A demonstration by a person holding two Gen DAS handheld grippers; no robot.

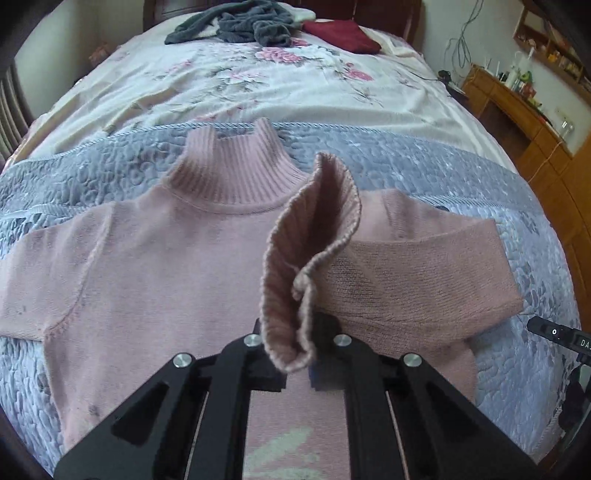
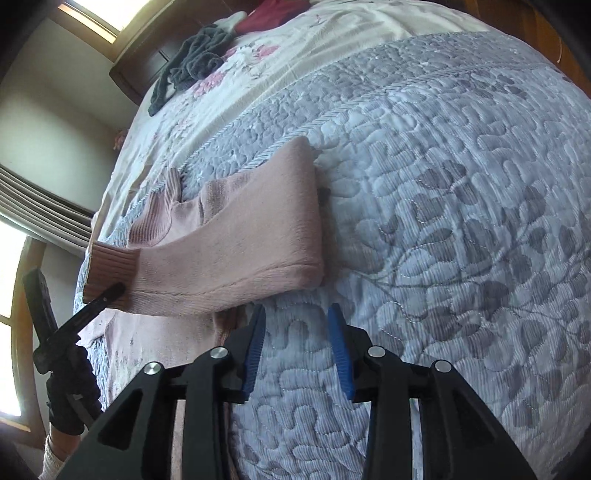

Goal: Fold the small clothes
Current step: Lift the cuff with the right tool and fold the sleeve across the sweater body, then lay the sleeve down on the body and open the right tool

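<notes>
A small pink knit sweater [image 1: 155,266] lies flat, front up, on the blue-grey quilt [image 1: 92,166], its ribbed collar [image 1: 236,170] pointing away from me. My left gripper [image 1: 295,354] is shut on the ribbed cuff [image 1: 310,236] of one sleeve, held above the chest. That sleeve [image 1: 413,273] is folded back across the body. In the right wrist view my right gripper [image 2: 297,332] is open and empty, its blue pads [image 2: 256,347] just above the quilt [image 2: 443,221] beside the folded sleeve [image 2: 240,240]. The left gripper [image 2: 107,293] shows there at the cuff [image 2: 110,264].
At the bed's far end lie a grey crumpled garment [image 1: 240,26] and a dark red folded one [image 1: 343,33] on a floral sheet [image 1: 258,85]. A wooden desk [image 1: 517,110] with small items stands to the right. A gloved hand [image 2: 70,398] holds the left gripper.
</notes>
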